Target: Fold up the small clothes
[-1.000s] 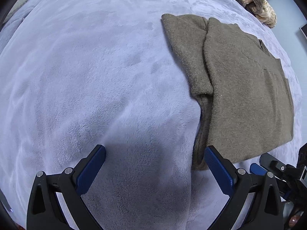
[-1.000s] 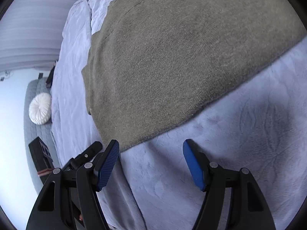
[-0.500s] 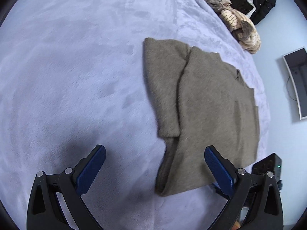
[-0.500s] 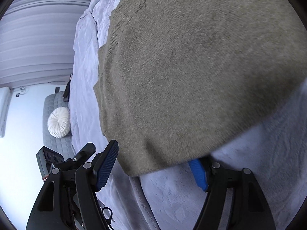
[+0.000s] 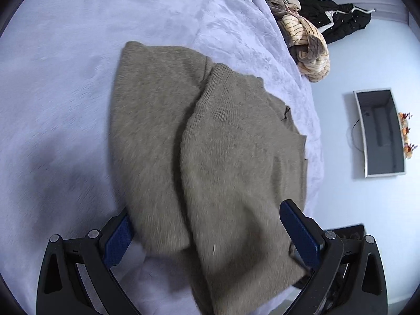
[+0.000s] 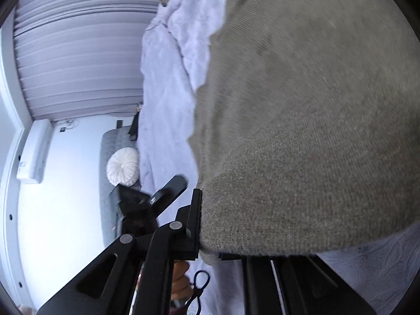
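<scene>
Striped clothes pile [image 5: 309, 44], black jacket [image 5: 338, 18] beyond sweater [image 5: 223, 157]

Sweater [image 5: 231, 157]: olive knit wool, matt and fuzzy, ribbed weave visible. Bed cover [image 5: 78, 78]: pale lilac plush fleece, soft nap. Left gripper [image 5: 210, 236]: matt black plastic with blue ribbed rubber pads [image 5: 299, 231] and metal rivets.

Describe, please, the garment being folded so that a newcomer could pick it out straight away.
Start at the pale lavender plush blanket covering the bed. The olive-brown knit sweater lies on it near the edge, one sleeve folded across its body. Unlike the striped tan clothes heaped further along that edge, it is plain, fuzzy and spread out.
</scene>
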Demonstrator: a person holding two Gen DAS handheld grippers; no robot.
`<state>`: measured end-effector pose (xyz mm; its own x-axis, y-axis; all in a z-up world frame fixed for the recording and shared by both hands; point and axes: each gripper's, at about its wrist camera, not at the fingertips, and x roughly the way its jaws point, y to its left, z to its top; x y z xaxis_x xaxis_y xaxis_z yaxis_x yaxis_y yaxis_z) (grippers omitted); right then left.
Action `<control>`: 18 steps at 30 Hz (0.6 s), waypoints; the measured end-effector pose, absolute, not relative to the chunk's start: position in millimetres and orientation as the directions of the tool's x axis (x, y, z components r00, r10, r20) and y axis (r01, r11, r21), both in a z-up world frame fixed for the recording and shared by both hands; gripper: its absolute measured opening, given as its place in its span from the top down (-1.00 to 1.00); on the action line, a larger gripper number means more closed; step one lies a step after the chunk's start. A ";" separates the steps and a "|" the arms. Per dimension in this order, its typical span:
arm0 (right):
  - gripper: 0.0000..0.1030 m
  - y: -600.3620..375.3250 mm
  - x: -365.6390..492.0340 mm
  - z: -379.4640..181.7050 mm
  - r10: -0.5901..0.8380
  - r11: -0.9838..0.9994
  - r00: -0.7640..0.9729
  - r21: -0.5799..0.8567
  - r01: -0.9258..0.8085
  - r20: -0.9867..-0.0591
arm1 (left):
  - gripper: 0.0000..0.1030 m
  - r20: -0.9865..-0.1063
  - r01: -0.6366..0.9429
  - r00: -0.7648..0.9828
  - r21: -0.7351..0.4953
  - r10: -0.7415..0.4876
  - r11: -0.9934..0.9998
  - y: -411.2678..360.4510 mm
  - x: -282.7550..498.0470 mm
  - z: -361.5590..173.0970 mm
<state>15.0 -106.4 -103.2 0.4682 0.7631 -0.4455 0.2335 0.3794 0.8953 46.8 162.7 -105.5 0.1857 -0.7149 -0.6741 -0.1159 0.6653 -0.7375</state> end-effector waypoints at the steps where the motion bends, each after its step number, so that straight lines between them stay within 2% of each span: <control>1: 0.82 -105.9 15.8 -102.5 0.767 0.376 0.465 0.898 0.231 -0.441 | -1.00 -0.657 -0.120 0.185 -0.753 -0.730 0.647 158.7 53.2 -105.5; 3: 0.82 -103.6 16.1 -104.4 0.771 0.383 0.453 0.895 0.230 -0.447 | -1.00 -0.648 -0.112 0.184 -0.761 -0.739 0.639 148.8 60.7 -102.9; 6: 0.82 -101.4 9.9 -111.0 0.773 0.433 0.397 0.869 0.239 -0.494 | -0.95 -0.708 -0.085 0.172 -0.704 -0.685 0.706 131.2 66.0 -101.9; 8: 0.74 -97.3 6.5 -114.7 0.768 0.504 0.317 0.830 0.239 -0.557 | -0.65 -0.757 -0.083 0.160 -0.649 -0.633 0.756 125.3 66.8 -105.9; 10: 0.70 -94.5 -0.8 -116.4 0.744 0.588 0.228 0.778 0.221 -0.628 | -0.11 -0.809 -0.080 0.146 -0.583 -0.569 0.808 122.1 67.5 -111.0; 12: 0.53 -96.9 -9.3 -111.8 0.712 0.665 0.153 0.728 0.169 -0.686 | 0.13 -0.837 -0.071 0.137 -0.542 -0.530 0.837 121.4 67.8 -113.9; 14: 0.15 -107.6 -13.5 -99.5 0.684 0.706 0.145 0.698 0.117 -0.715 | 0.15 -0.842 -0.059 0.136 -0.534 -0.523 0.844 121.1 68.1 -113.1; 17: 0.14 -136.4 -5.4 -71.2 0.607 0.766 0.252 0.640 0.068 -0.754 | 0.26 -0.866 -0.019 0.144 -0.487 -0.480 0.873 115.2 67.7 -108.7; 18: 0.21 -146.6 -0.5 -62.5 0.570 0.790 0.296 0.610 0.059 -0.767 | 0.37 -0.874 -0.003 0.152 -0.466 -0.460 0.885 111.5 67.2 -106.2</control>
